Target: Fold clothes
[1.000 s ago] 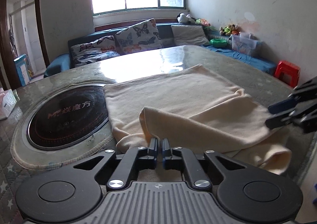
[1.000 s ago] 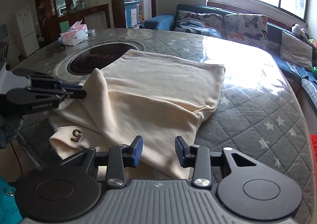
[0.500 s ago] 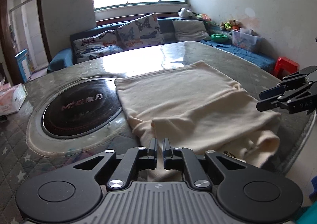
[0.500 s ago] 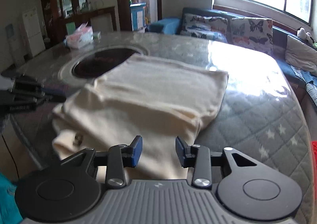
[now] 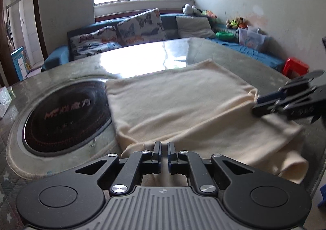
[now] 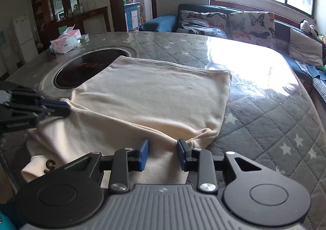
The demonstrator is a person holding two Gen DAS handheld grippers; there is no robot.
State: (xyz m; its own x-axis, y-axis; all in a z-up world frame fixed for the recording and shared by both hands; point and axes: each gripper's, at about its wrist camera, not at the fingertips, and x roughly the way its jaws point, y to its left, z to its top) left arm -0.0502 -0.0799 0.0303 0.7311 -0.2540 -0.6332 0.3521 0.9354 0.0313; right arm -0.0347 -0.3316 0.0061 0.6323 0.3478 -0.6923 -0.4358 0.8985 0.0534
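Observation:
A cream garment (image 5: pixel 183 107) lies partly folded on the quilted table, its near part hanging over the front edge. It also shows in the right wrist view (image 6: pixel 150 97), with a dark mark on the hanging part. My left gripper (image 5: pixel 164 153) has its jaws nearly closed at the garment's near left edge, and cloth sits right at the tips. It shows from the side in the right wrist view (image 6: pixel 61 107). My right gripper (image 6: pixel 162 153) is open, its jaws astride the folded edge near the garment's right corner. It also shows in the left wrist view (image 5: pixel 262 105).
A round black cooktop (image 5: pixel 61 116) is set into the table (image 6: pixel 264 107) left of the garment. A tissue box (image 6: pixel 65 41) stands at the far left. A sofa with butterfly cushions (image 6: pixel 224 24) runs behind the table. A red stool (image 5: pixel 295 67) stands at the right.
The raised flap held by my left gripper has come down onto the garment. Both grippers have sunk to the near folded edge. The right gripper has stayed open.

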